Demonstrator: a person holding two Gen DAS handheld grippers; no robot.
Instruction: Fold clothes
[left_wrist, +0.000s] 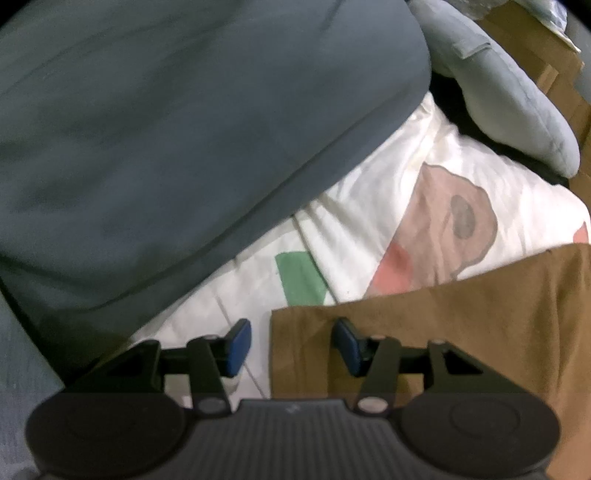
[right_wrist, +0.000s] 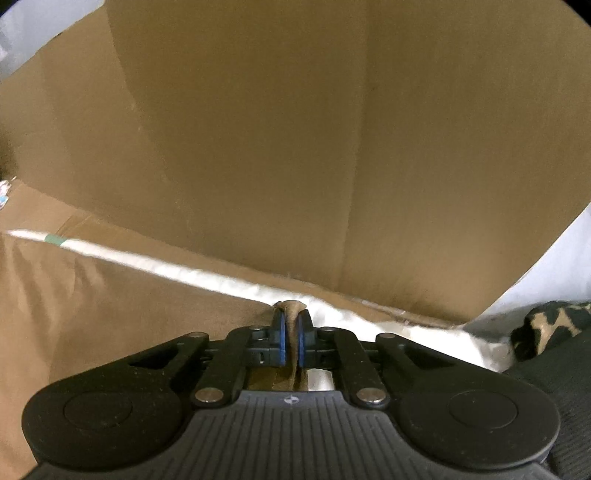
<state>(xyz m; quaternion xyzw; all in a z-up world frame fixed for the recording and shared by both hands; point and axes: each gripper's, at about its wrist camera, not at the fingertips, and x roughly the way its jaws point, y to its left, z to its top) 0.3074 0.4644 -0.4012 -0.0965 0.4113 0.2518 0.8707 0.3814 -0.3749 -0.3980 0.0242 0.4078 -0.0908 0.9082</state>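
The brown garment (left_wrist: 461, 325) lies spread on a white printed bed sheet (left_wrist: 369, 236), its corner near the left gripper (left_wrist: 291, 347). That gripper's jaws stand apart, straddling the corner edge without pressing it, likely lined up to pinch. The right gripper (right_wrist: 291, 332) is clamped on a fold of brown cloth at the garment's far edge, probably ready to lift. Only the right view shows this pinch and the cardboard box (right_wrist: 258, 147); only the left shows the grey cushion (left_wrist: 166, 129).

Garment (left_wrist: 461, 332) on sheet (left_wrist: 369, 221), cushion (left_wrist: 166, 129) left
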